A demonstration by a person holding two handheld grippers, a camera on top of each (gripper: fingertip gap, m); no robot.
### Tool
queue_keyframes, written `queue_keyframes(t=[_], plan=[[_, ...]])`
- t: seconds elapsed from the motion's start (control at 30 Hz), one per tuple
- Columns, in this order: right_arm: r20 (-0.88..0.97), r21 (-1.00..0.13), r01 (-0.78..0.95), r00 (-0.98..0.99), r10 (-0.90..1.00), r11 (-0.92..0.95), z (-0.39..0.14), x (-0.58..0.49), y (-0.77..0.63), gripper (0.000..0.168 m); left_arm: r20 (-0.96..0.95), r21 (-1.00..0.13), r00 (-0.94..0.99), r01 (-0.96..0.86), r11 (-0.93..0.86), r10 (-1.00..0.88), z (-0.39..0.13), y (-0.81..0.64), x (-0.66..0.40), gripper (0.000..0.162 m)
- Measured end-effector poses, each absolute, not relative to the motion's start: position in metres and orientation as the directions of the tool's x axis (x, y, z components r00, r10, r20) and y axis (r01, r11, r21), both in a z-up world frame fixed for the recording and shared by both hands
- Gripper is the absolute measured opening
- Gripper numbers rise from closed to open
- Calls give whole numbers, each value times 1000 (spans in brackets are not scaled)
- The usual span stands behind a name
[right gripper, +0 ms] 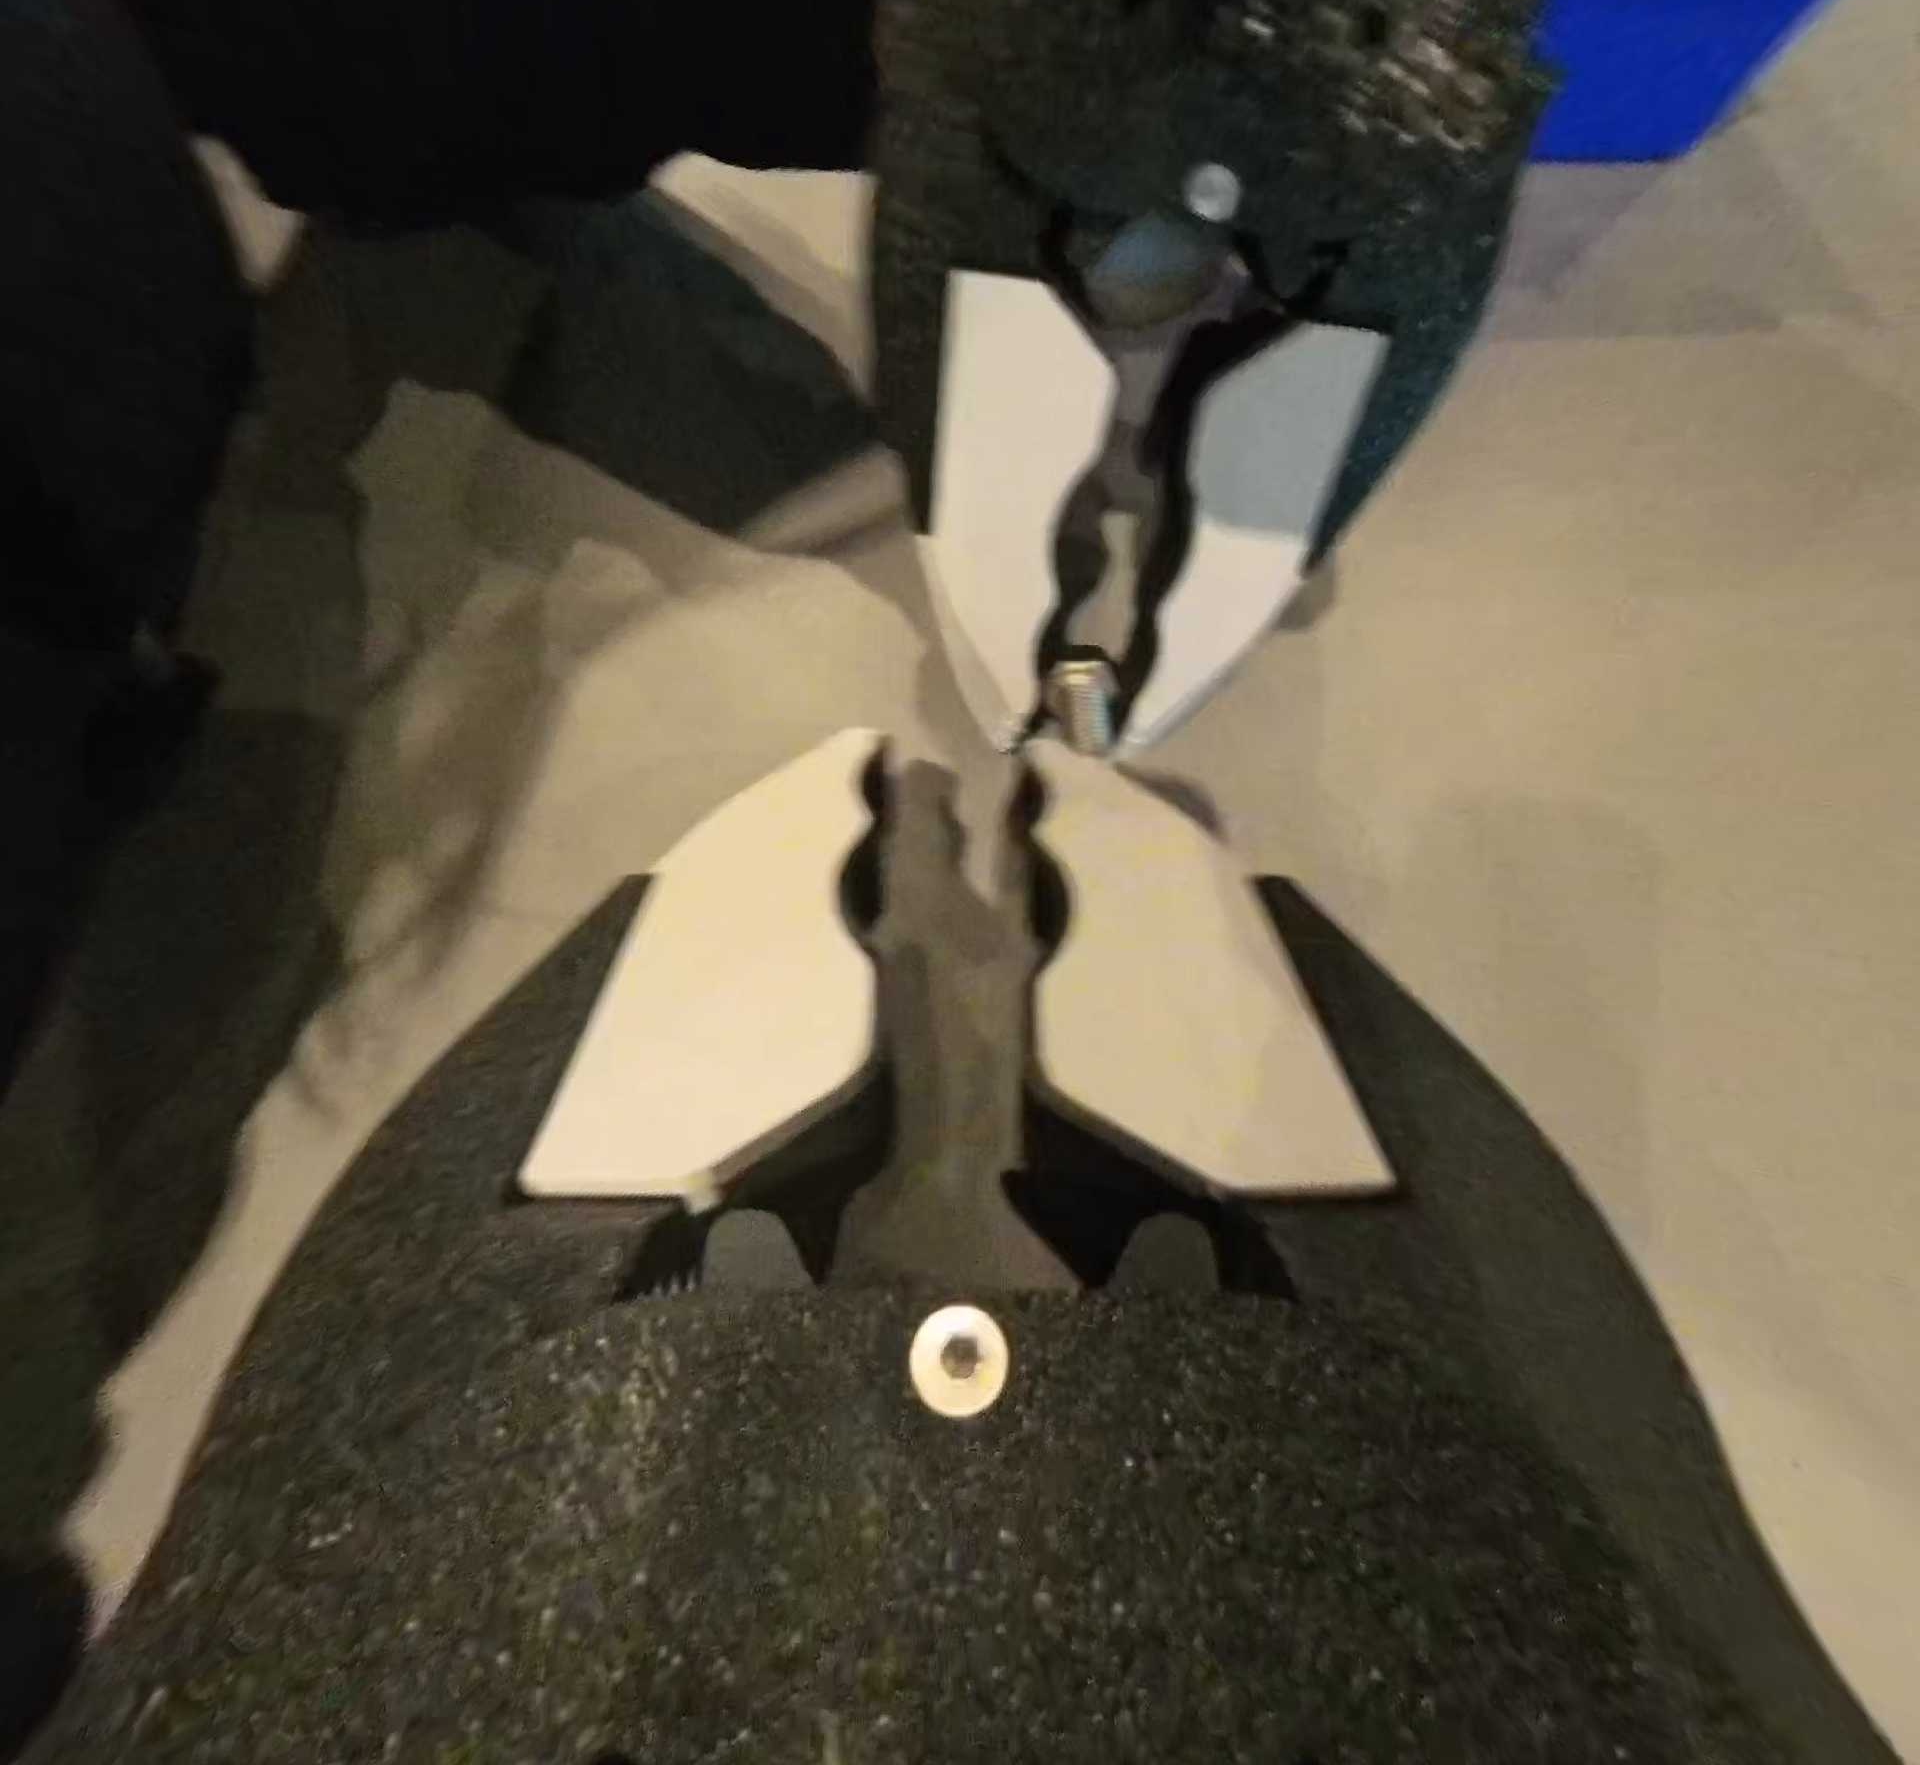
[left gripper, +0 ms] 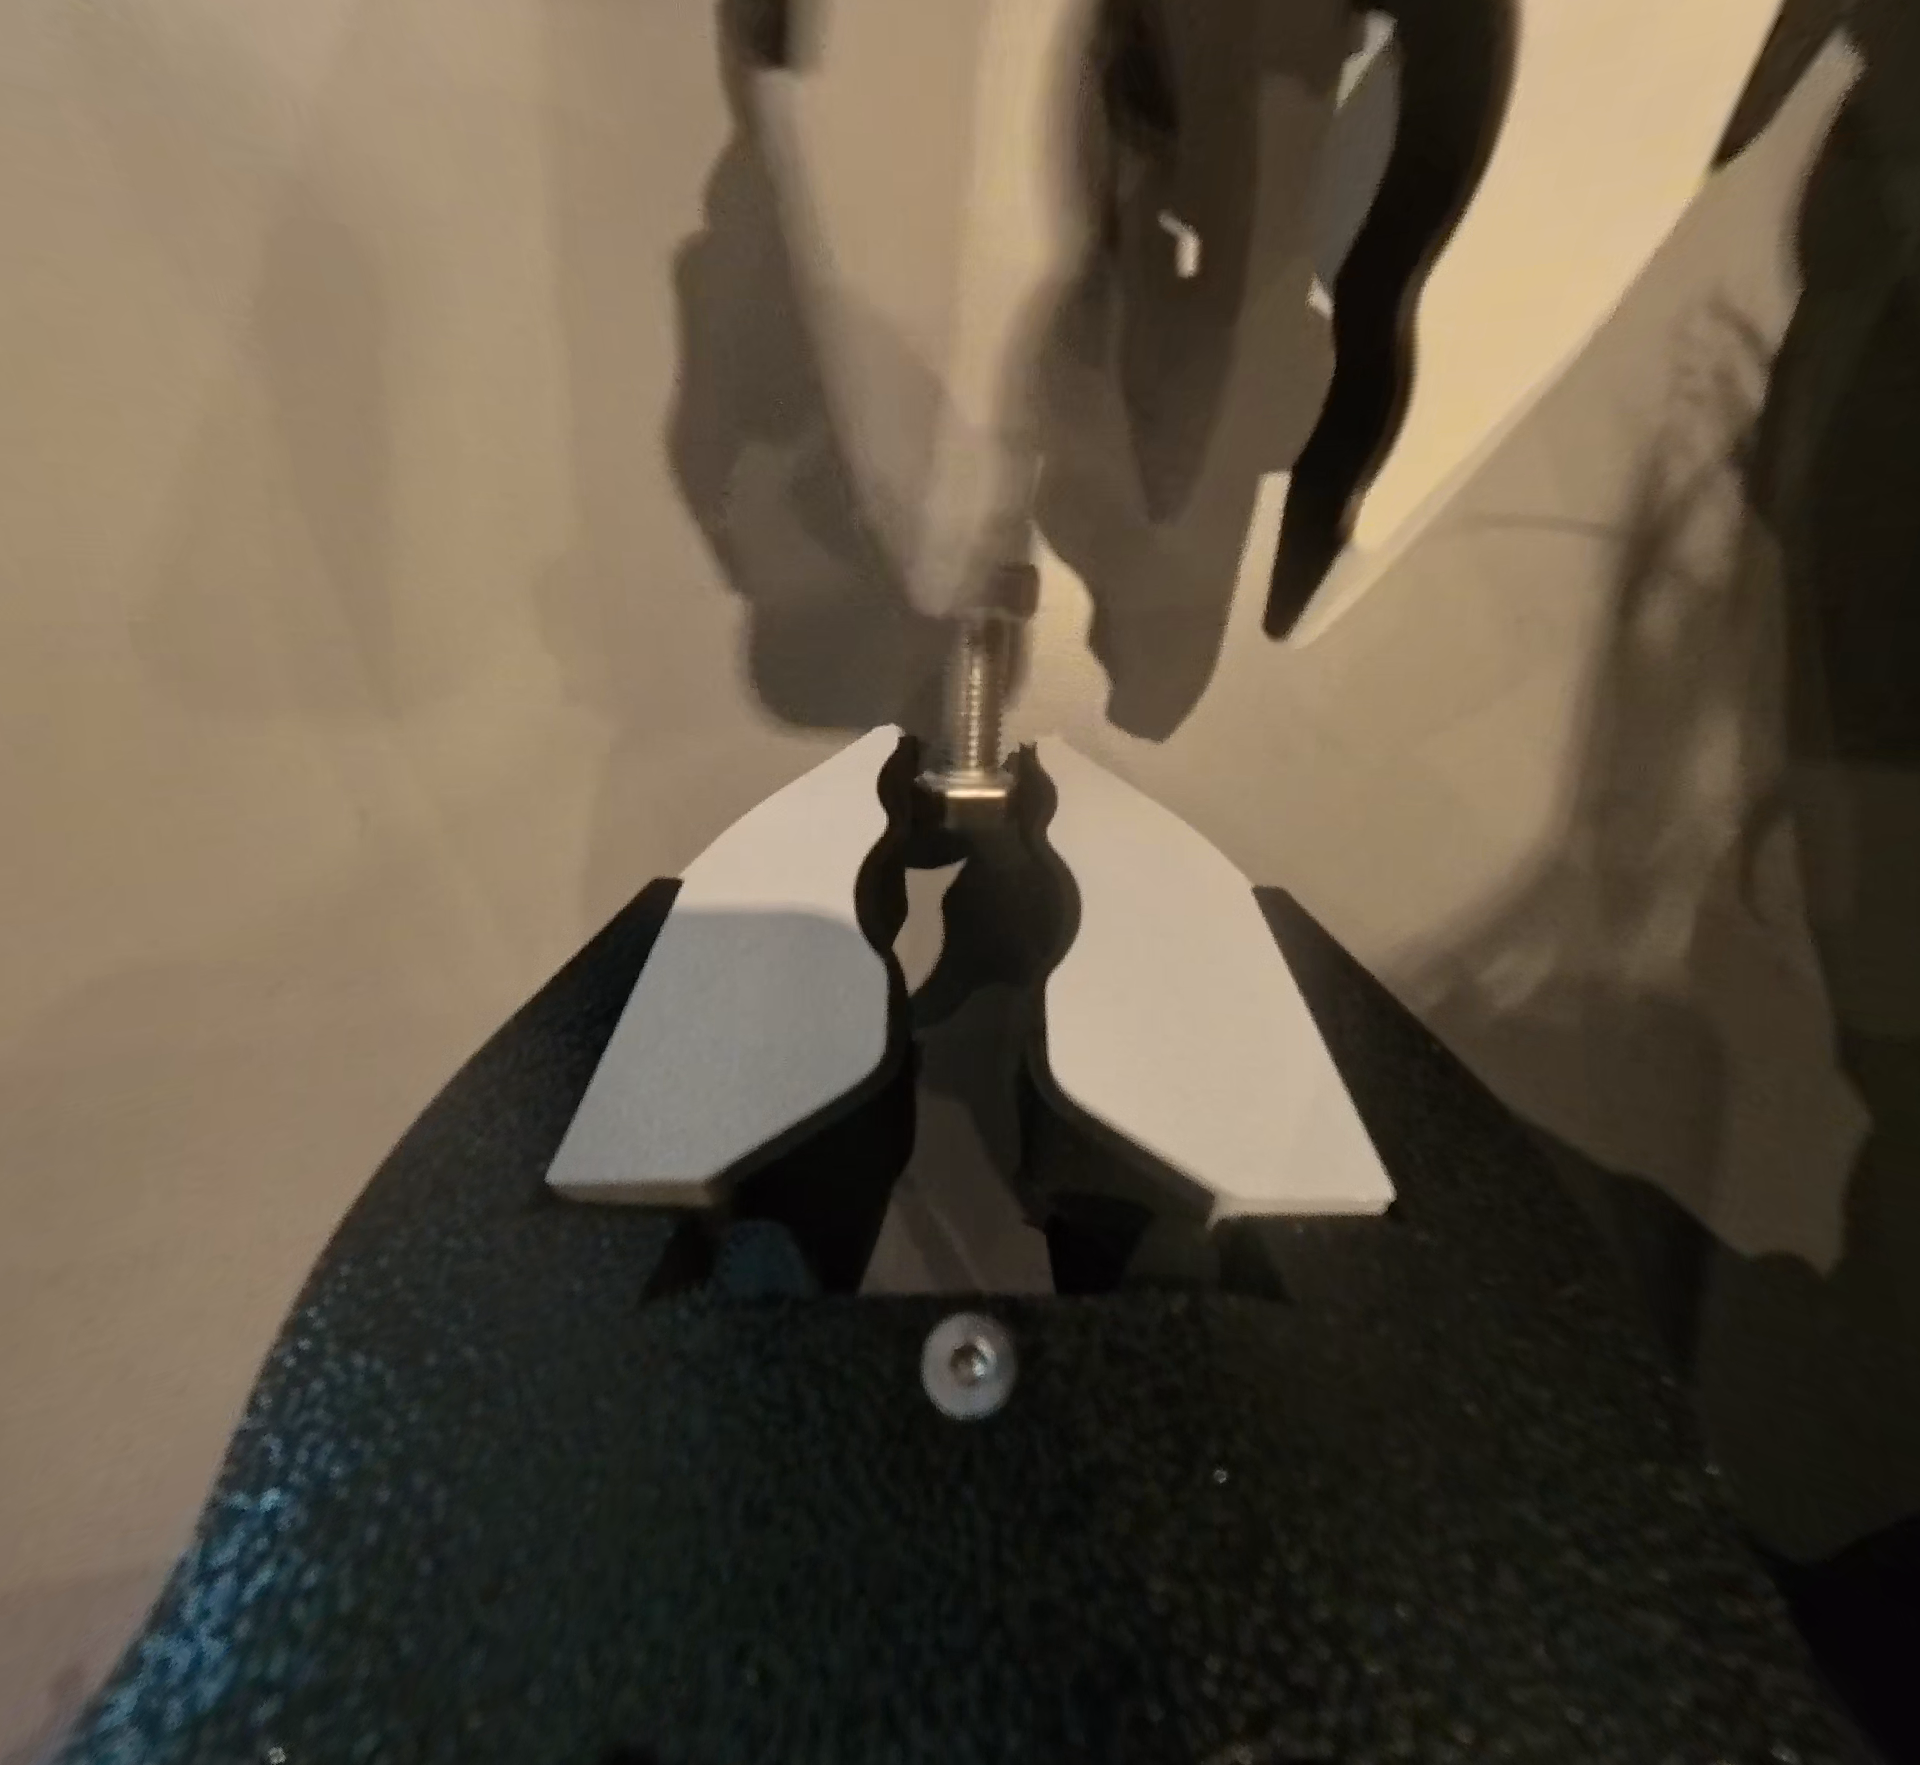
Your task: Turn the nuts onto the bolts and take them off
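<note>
My left gripper [left gripper: 961,765] is shut on the hex head of a steel bolt [left gripper: 977,697]. The threaded shaft points away from the camera over the beige table. A small dark nut [left gripper: 1016,588] sits blurred at the shaft's far end. My right gripper [left gripper: 1132,609] comes in from above, blurred by motion, with one white fingertip [left gripper: 966,562] touching the bolt's end. In the right wrist view my right gripper [right gripper: 951,759] shows a gap between its fingers with nothing in it. The bolt [right gripper: 1081,702], held by the left gripper [right gripper: 1070,728], is just past its right fingertip.
The beige table [left gripper: 312,468] carries strong gripper shadows [left gripper: 790,520]. It also shows in the right wrist view [right gripper: 1558,780]. A blue object [right gripper: 1714,1] lies at the far right there. A person's dark clothing fills that view's left side [right gripper: 125,365] and the left view's right edge [left gripper: 1849,468]. Across from one pair of fingers to the other is roughly 5 centimeters. Between my left fingertips and the blue object [right gripper: 1714,1] there is roughly 30 centimeters.
</note>
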State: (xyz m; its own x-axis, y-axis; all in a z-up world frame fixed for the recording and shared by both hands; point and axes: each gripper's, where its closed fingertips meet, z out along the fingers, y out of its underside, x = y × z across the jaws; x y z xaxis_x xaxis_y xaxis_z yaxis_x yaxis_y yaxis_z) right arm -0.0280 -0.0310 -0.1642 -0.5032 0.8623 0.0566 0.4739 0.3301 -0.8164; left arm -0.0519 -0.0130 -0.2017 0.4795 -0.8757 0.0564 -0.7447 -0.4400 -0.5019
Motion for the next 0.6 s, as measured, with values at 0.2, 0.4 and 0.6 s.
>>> queue_keyframes(t=[0.2,0.4,0.6], plan=[[83,-826,468,-452,888,315,-164,-35,-21,42,62,-504,480,-741,-442,-875,-202,-13,-52,18],[65,-852,427,-485,872,302,-156,-30,-30,13,65,-507,481,-739,-444,-874,-202,-13,-52,18],[53,-856,445,-431,901,263,-161,-35,-20,39,64,-507,481,-739,-444,-874,-202,-13,-52,18]])
